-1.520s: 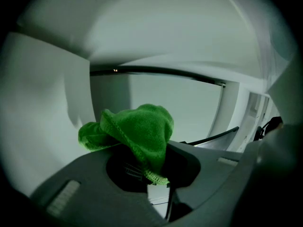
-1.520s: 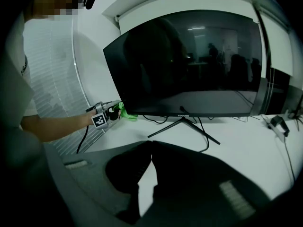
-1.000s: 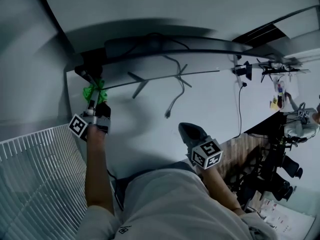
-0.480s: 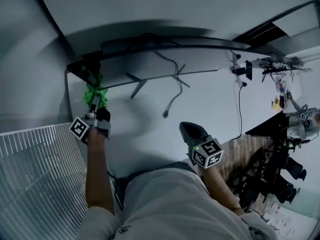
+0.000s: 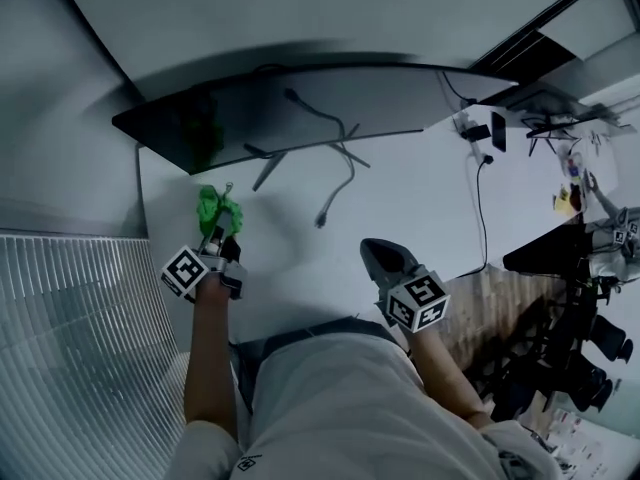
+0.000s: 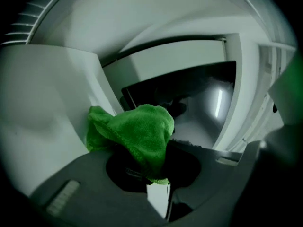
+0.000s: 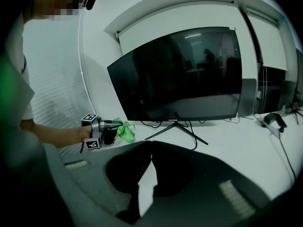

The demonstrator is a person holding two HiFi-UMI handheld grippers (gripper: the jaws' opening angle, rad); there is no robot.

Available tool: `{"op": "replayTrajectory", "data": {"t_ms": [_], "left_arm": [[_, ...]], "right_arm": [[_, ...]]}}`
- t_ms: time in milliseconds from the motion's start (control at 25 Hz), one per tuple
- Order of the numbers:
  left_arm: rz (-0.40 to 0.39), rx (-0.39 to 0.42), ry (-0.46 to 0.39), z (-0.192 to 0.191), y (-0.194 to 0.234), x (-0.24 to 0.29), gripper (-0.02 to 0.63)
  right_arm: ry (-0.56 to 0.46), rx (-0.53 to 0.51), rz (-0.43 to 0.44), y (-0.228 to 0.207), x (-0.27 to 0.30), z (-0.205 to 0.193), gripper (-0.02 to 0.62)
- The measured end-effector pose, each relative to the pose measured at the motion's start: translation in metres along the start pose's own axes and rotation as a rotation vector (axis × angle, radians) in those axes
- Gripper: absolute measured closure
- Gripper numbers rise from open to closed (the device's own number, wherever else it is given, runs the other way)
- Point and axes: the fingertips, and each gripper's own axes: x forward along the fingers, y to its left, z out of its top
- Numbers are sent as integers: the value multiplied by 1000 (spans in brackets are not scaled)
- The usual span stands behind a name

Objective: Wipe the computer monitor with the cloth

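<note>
Monitor (image 7: 180,74) screen only shows front-on in the right gripper view. One cloth (image 6: 137,131), pinched by left gripper (image 6: 154,167); right gripper (image 7: 150,148) closed, empty.

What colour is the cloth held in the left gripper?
Bright green cloth; clearest in the left gripper view.

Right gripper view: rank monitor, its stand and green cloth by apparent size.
1. Monitor, largest by far.
2. Stand, thin legs spread wide.
3. Cloth, smallest, bunched in the left gripper.
</note>
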Motion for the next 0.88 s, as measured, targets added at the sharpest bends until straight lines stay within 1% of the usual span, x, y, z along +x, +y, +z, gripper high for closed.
{"op": "replayTrajectory", "data": {"t_ms": [120,240,440,640,880], "left_arm": [[3,102,48,-27,-26,-1,543],[25,229,78,-49,-49,2,543],[33,442,88,-77,-101,10,541],[-13,605,118,-111,-158,20,541],[-79,842,210,-165,-219,25,541]], "right_arm": [[-25,1,-1,-4,-18,-1,592],[-49,6,-1,-14,-37,-2,592],[-93,19,-11,-33,-74,-1,592],[-139,26,-27,-50,-107,-3,592],[-202,28,-56,-67,-151,4,592]]}}
